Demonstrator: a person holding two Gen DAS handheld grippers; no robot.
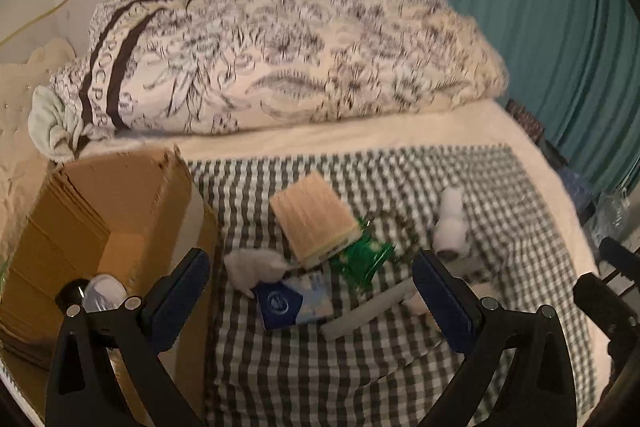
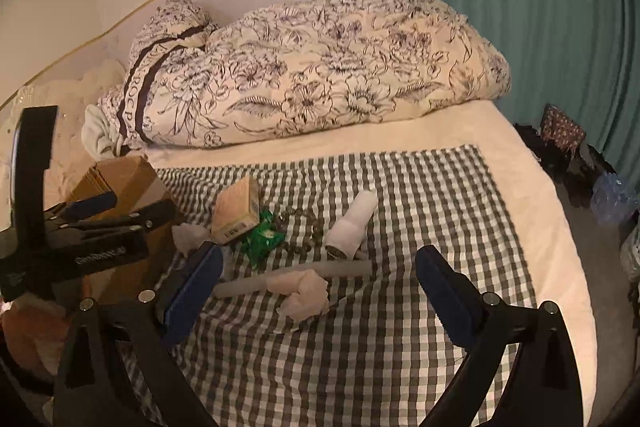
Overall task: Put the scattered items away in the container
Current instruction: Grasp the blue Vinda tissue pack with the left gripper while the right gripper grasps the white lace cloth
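Note:
A cardboard box [image 1: 96, 211] stands open at the left of a checked cloth [image 1: 400, 367]; a bottle [image 1: 102, 293] lies inside it. On the cloth lie a tan box [image 1: 312, 215], a green packet [image 1: 366, 259], a blue-white pack [image 1: 296, 301], a crumpled tissue [image 1: 252, 267], a white roll [image 1: 452, 227] and a pale stick [image 1: 368, 307]. My left gripper [image 1: 312, 291] is open and empty above the blue-white pack. My right gripper [image 2: 320, 291] is open and empty over the pale stick [image 2: 292, 275] and a crumpled tissue [image 2: 306, 295]. The tan box [image 2: 234, 211], green packet [image 2: 262, 239] and white roll [image 2: 352, 223] lie beyond it.
A flowered duvet [image 2: 312, 75] is piled at the back of the bed against the headboard. A teal curtain [image 2: 532, 7] hangs at the right. Bags and clutter [image 2: 568, 143] sit on the floor beside the bed. The left gripper's body [image 2: 80, 235] is at the left by the cardboard box [image 2: 124, 179].

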